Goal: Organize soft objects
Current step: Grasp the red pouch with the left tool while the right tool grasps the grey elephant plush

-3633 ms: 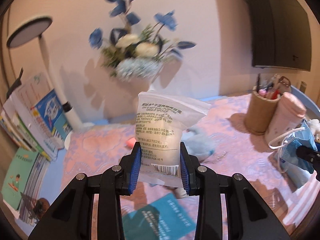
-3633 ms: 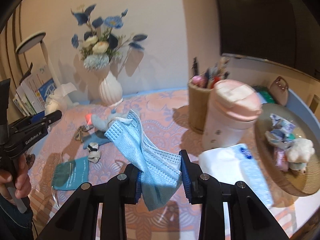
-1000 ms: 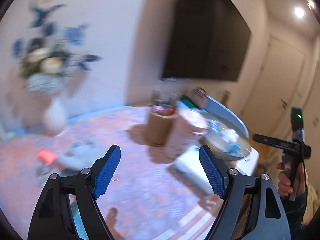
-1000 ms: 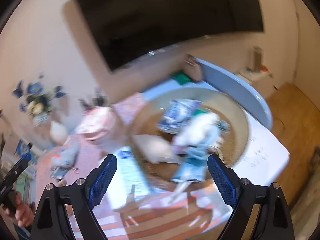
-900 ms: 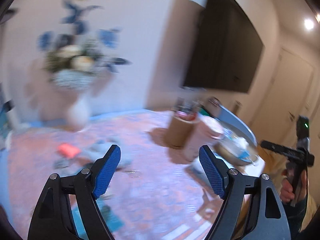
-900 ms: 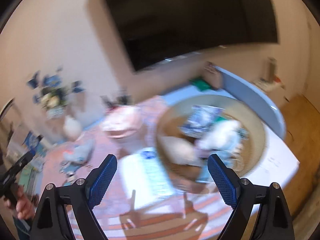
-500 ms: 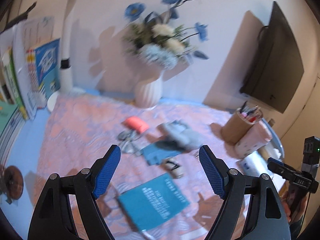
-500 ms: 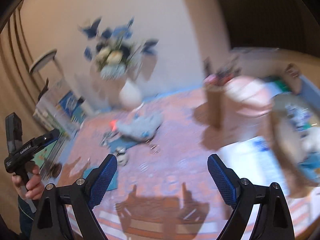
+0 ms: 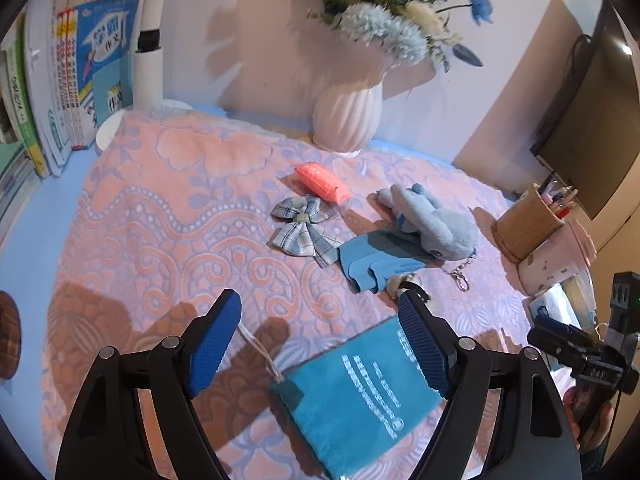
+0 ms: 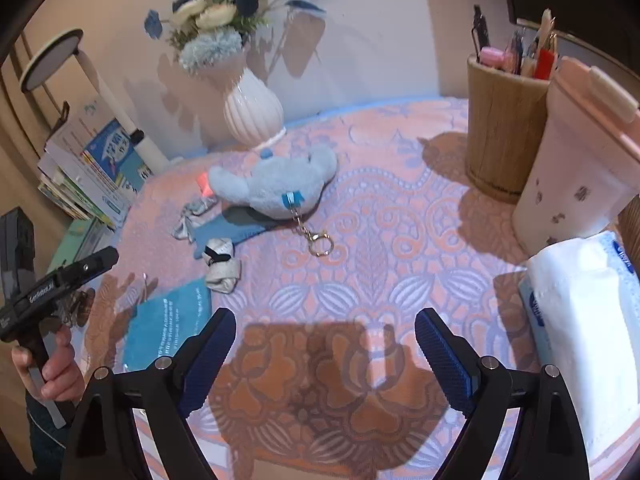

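My left gripper point(image 9: 320, 340) is open and empty above the pink patterned cloth point(image 9: 168, 216), just over a teal drawstring pouch point(image 9: 360, 392). Beyond it lie a plaid bow point(image 9: 304, 228), an orange-pink soft roll point(image 9: 322, 182), a blue folded cloth point(image 9: 376, 260) and a grey-blue plush toy point(image 9: 436, 224) with a key chain. My right gripper point(image 10: 324, 352) is open and empty over bare cloth. In the right wrist view lie the plush toy point(image 10: 276, 184), a small crumpled white piece point(image 10: 222, 266) and the teal pouch point(image 10: 168, 324).
A white vase point(image 10: 252, 112) with blue flowers stands at the back. A wooden pen holder point(image 10: 504, 120), a pink cup point(image 10: 580, 168) and a tissue pack point(image 10: 588, 336) crowd the right side. Books point(image 9: 68, 92) and a lamp post point(image 9: 148, 68) line the left.
Both grippers swung left and downward, away from the basket at the right, and now face the soft items on the cloth. The pouch and the mask they held several seconds ago are gone from their jaws.
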A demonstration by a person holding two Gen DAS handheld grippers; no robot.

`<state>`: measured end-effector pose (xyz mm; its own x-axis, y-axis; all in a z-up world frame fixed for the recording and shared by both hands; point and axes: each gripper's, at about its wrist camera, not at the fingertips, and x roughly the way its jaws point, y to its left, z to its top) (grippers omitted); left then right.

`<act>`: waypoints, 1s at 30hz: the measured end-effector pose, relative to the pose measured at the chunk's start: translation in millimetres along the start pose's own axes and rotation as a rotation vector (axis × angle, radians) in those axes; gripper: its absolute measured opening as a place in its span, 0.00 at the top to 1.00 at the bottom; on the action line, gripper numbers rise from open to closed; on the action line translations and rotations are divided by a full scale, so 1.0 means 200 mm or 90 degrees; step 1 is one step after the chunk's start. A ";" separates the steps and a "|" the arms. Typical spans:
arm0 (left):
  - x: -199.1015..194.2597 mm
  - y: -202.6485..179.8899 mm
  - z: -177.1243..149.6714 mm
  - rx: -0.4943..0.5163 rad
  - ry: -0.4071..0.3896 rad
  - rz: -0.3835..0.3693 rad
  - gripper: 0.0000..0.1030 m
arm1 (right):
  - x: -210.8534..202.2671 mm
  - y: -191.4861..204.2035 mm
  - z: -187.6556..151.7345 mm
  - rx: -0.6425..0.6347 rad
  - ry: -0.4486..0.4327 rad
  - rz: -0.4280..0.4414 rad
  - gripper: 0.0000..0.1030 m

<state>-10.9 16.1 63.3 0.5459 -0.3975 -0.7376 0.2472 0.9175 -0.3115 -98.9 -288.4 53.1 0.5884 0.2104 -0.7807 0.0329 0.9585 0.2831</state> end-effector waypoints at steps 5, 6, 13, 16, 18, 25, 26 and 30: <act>0.06 -0.07 0.18 0.044 -0.016 0.022 0.23 | -0.01 0.11 0.08 -0.049 -0.009 -0.002 0.12; 0.08 -0.09 0.22 0.054 -0.018 0.028 0.23 | 0.00 0.14 0.11 -0.059 -0.014 -0.003 0.12; 0.41 -0.08 0.48 -0.002 0.010 0.033 0.24 | 0.12 0.23 0.35 -0.086 -0.038 0.009 0.12; 0.57 -0.04 0.50 -0.032 0.031 0.022 0.25 | 0.23 0.19 0.43 -0.048 -0.030 0.039 0.12; 0.65 -0.03 0.48 -0.035 0.038 0.009 0.26 | 0.34 0.14 0.48 -0.001 -0.014 0.063 0.12; 0.73 -0.01 0.44 -0.026 0.040 0.005 0.48 | 0.61 0.03 0.56 0.106 0.027 0.117 0.12; 0.74 -0.01 0.44 -0.025 0.039 0.005 0.55 | 0.64 0.04 0.55 0.110 0.032 0.121 0.15; 0.74 -0.04 0.43 -0.003 0.029 0.008 0.59 | 0.67 0.06 0.52 0.102 0.026 0.114 0.40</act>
<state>136.4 -50.6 7.1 0.5119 -0.3858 -0.7676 0.2372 0.9222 -0.3054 64.4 -269.3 10.9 0.5629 0.3851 -0.7314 0.0608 0.8632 0.5013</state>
